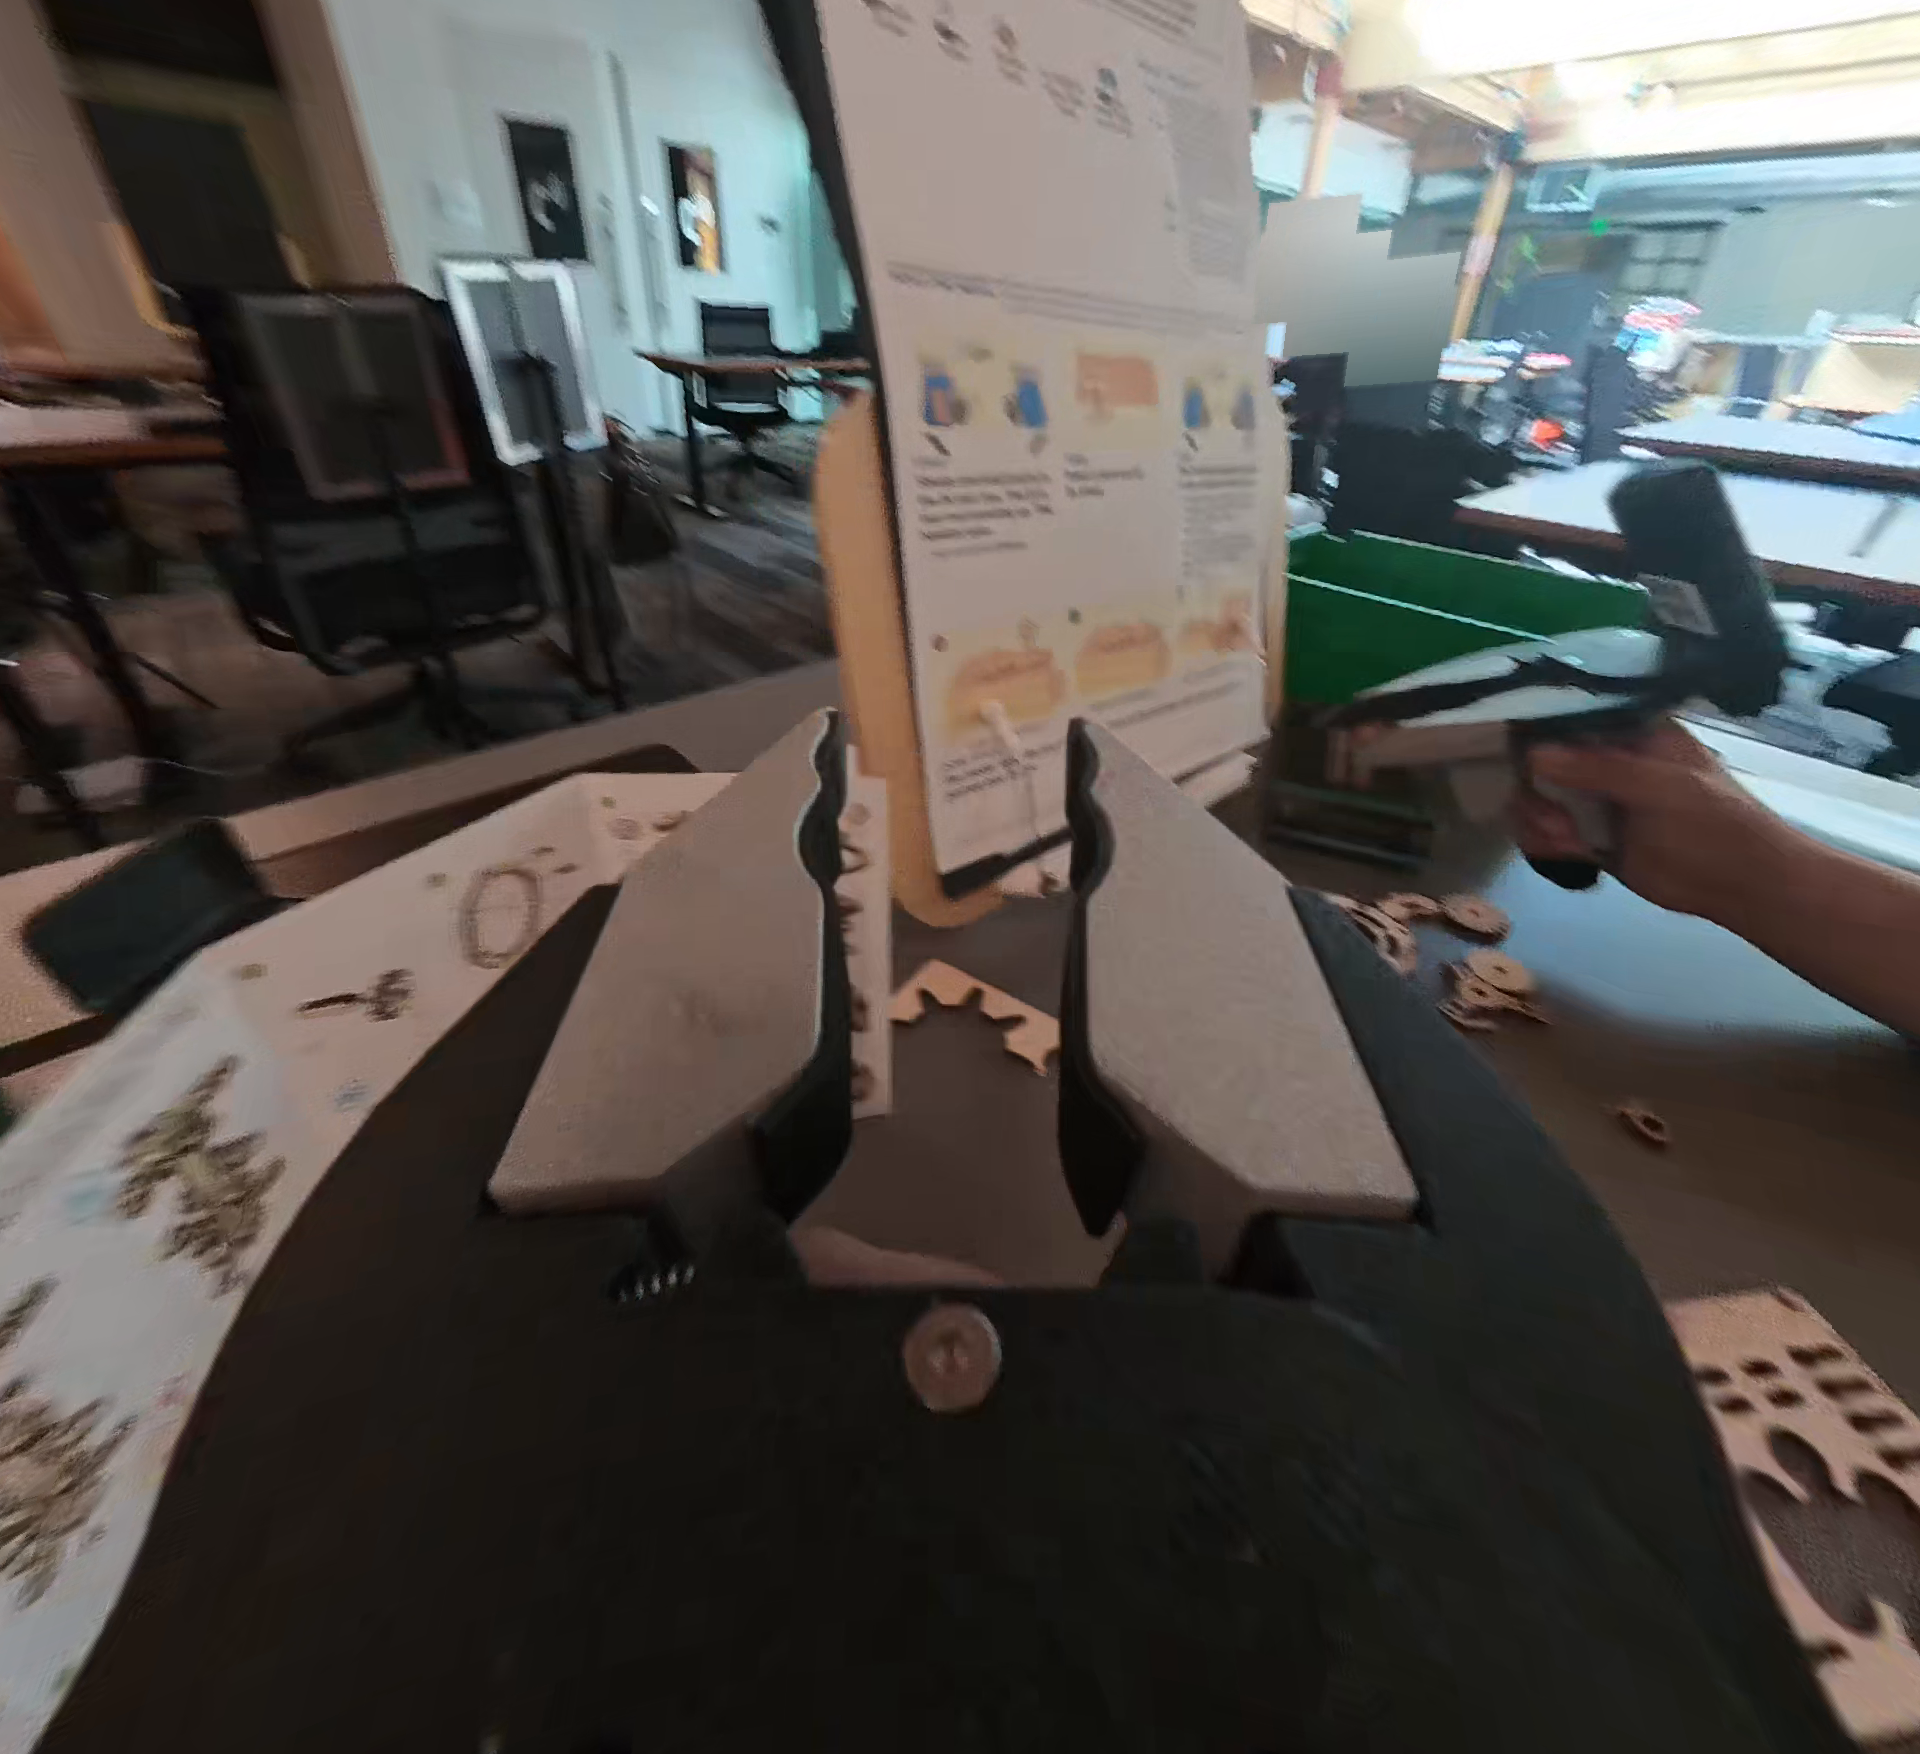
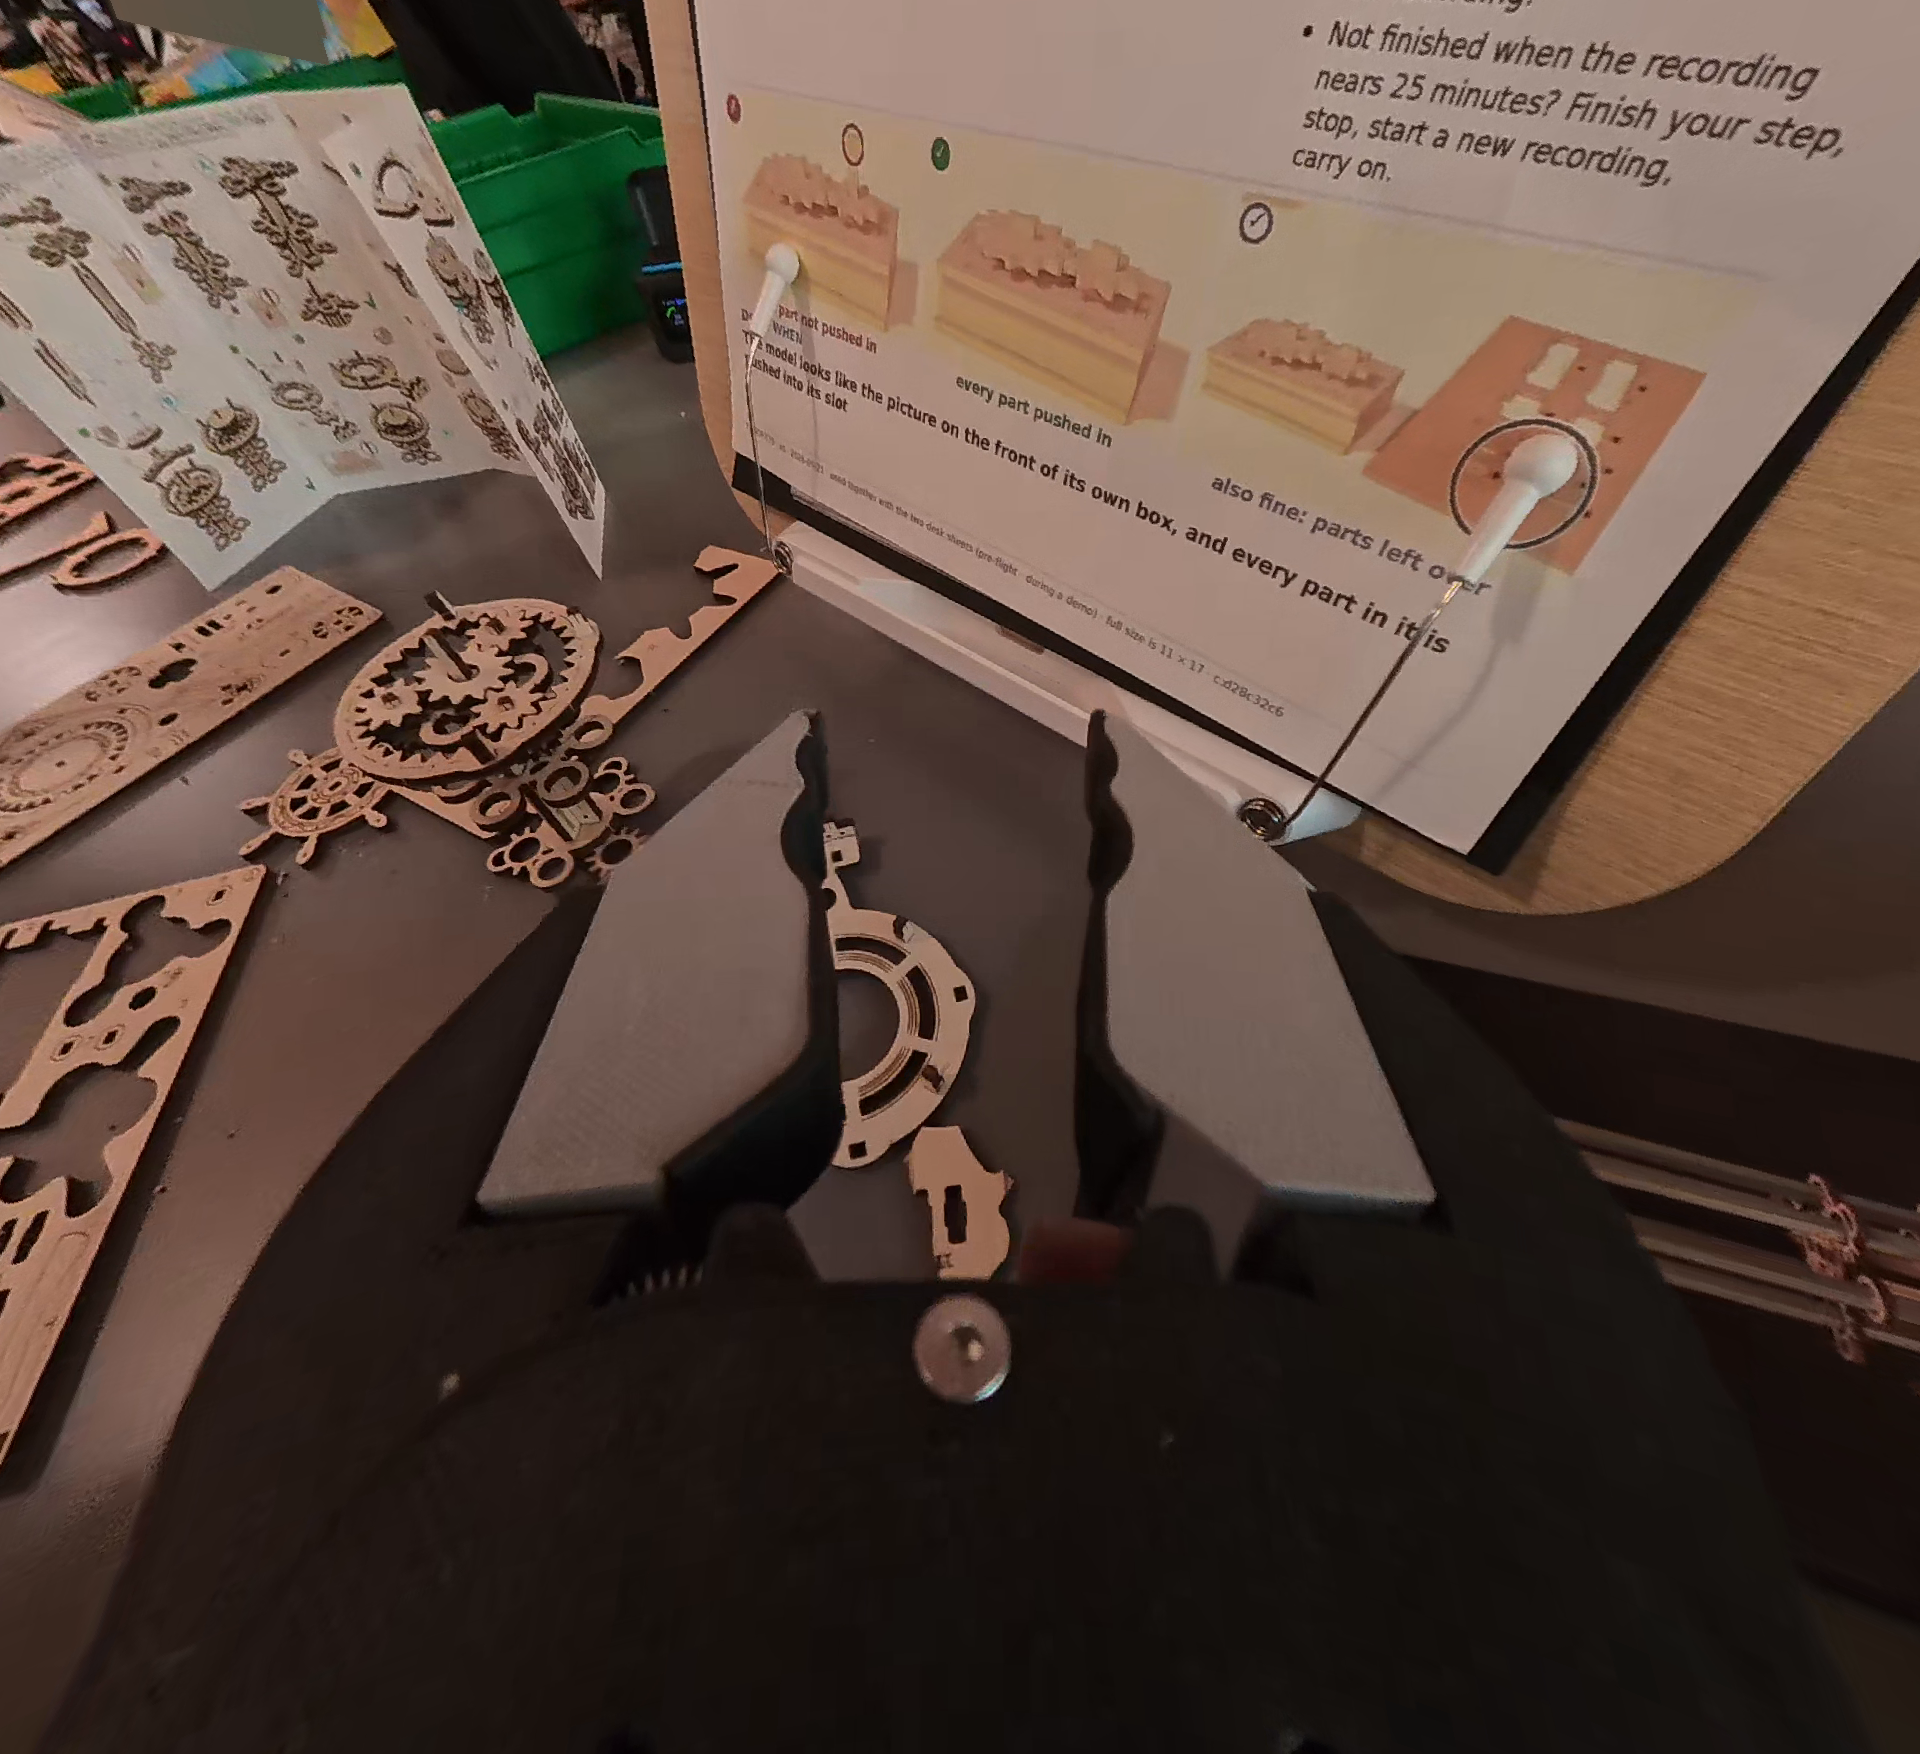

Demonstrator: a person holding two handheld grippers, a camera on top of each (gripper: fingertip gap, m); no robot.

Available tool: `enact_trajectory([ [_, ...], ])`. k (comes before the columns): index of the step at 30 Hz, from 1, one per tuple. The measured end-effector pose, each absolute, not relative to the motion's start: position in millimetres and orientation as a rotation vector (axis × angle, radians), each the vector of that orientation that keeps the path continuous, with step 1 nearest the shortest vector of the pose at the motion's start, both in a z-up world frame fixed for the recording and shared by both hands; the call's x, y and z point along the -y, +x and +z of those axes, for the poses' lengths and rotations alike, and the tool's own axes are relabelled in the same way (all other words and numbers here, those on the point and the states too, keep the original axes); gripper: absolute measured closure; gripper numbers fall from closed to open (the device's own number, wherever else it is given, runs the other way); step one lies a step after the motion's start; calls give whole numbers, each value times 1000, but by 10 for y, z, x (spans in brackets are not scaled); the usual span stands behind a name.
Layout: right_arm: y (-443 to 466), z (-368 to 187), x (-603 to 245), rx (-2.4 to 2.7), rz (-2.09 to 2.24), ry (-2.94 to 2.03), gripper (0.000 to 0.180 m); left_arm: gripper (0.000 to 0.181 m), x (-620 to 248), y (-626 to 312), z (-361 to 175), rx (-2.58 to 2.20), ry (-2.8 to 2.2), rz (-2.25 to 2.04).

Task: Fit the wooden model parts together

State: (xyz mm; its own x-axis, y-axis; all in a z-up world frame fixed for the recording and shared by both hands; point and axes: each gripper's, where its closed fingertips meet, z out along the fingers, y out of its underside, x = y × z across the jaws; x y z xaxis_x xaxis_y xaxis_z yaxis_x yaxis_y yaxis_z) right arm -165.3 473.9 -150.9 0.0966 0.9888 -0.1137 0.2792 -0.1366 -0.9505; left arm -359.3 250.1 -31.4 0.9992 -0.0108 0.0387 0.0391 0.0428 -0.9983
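My left gripper (image 1: 956, 769) is open and empty above the dark table, over a toothed wooden piece (image 1: 977, 1018). My right gripper (image 2: 951, 748) is open and empty, low over a ring-shaped wooden part (image 2: 904, 1018) and a small flat piece (image 2: 961, 1205). A partly built gear model (image 2: 468, 696) with a ship's wheel (image 2: 327, 795) lies to the right gripper's left. The right gripper also shows at the right of the left wrist view (image 1: 1351, 712), held by a hand (image 1: 1662, 821). Loose wooden gears (image 1: 1455, 956) lie under it.
An upright instruction board (image 2: 1247, 250) stands just ahead of both grippers. A fold-out booklet (image 2: 260, 302) stands at the left. Punched wooden sheets (image 2: 94, 1081) lie at the left, and another (image 1: 1808, 1455) at the right. Green bins (image 2: 551, 218) sit behind. A dark phone-like object (image 1: 135, 915) lies far left. Spacing between my two grippers at the tips: around 30 cm. It is some 11 cm from my right tips to the small flat piece (image 2: 961, 1205).
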Motion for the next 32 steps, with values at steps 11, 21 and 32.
enact_trajectory([
  [11, -1705, -1710, -4747, 1347, 973, -1575, 133, 142, -2497, -3831, -463, 100, -1546, 81],
  [21, -1711, -1633, -4688, 1339, 1004, -1556, 133, 139, -1786, -4767, -352, 270, -1518, 510],
  [32, -1808, -1677, -4395, 1471, 968, -1483, 133, 145, -1634, -5047, -493, 312, -1559, 607],
])
